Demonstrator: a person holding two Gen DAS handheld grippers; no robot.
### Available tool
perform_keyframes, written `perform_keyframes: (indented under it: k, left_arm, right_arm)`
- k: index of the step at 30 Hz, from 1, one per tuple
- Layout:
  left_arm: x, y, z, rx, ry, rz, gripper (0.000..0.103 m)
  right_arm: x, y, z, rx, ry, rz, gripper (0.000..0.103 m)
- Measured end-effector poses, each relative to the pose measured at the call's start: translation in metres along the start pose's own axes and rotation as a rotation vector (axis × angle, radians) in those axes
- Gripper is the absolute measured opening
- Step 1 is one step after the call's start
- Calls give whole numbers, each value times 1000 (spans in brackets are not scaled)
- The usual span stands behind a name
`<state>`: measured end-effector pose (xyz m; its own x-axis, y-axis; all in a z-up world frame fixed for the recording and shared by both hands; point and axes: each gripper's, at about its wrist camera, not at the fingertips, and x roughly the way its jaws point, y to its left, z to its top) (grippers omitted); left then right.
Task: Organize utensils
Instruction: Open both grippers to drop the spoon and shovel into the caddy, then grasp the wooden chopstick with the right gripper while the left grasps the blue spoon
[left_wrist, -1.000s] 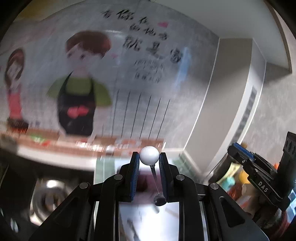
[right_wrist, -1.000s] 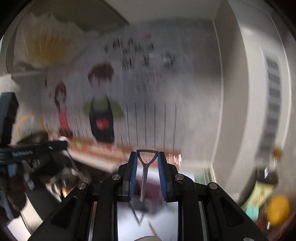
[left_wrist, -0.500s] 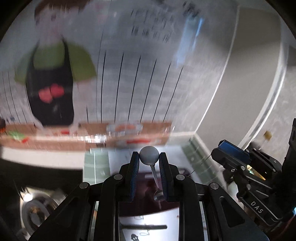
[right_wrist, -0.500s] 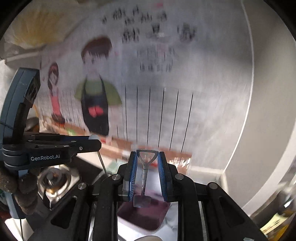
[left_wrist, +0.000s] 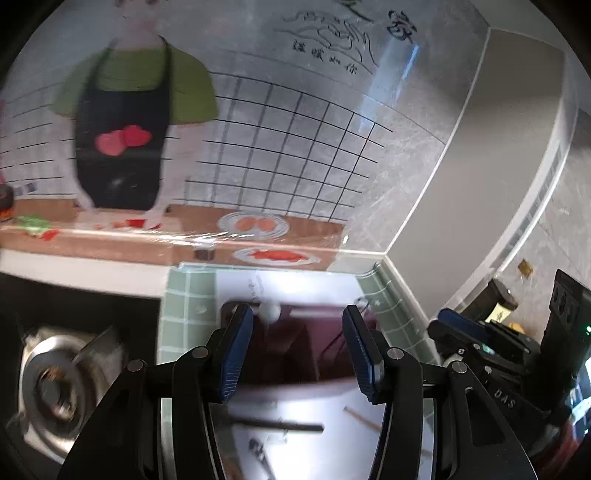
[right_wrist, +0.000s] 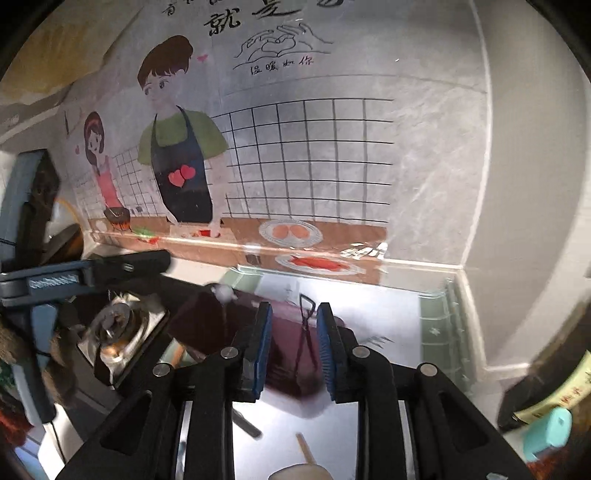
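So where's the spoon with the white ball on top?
In the left wrist view, the white-ball spoon stands in the dark red box, near its back left corner, beyond the left gripper.

Ahead of both grippers, at twelve o'clock, the dark red box is sitting open-topped, and the way down into it is lying unblocked. Beyond it the illustrated wall is closing off any further reach. At nine o'clock the stove burner is crowding the left side. At three o'clock the grey corner panel is hemming in the right. At six o'clock loose chopsticks are lying across the white counter.
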<state>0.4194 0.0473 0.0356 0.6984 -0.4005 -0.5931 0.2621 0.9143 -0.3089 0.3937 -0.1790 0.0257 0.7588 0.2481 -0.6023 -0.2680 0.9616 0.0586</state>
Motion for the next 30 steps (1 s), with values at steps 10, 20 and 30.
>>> perform_keyframes:
  k: [10, 20, 30]
  left_arm:
    - [-39, 24, -110, -57, 113, 119, 62]
    - [-55, 42, -186, -140, 189, 210, 62]
    - [-61, 16, -195, -77, 194, 206, 65]
  right_arm:
    - [20, 3, -119, -122, 357, 9, 26]
    - [50, -7, -149, -83, 398, 11, 25]
    - [56, -18, -153, -76, 369, -26, 8]
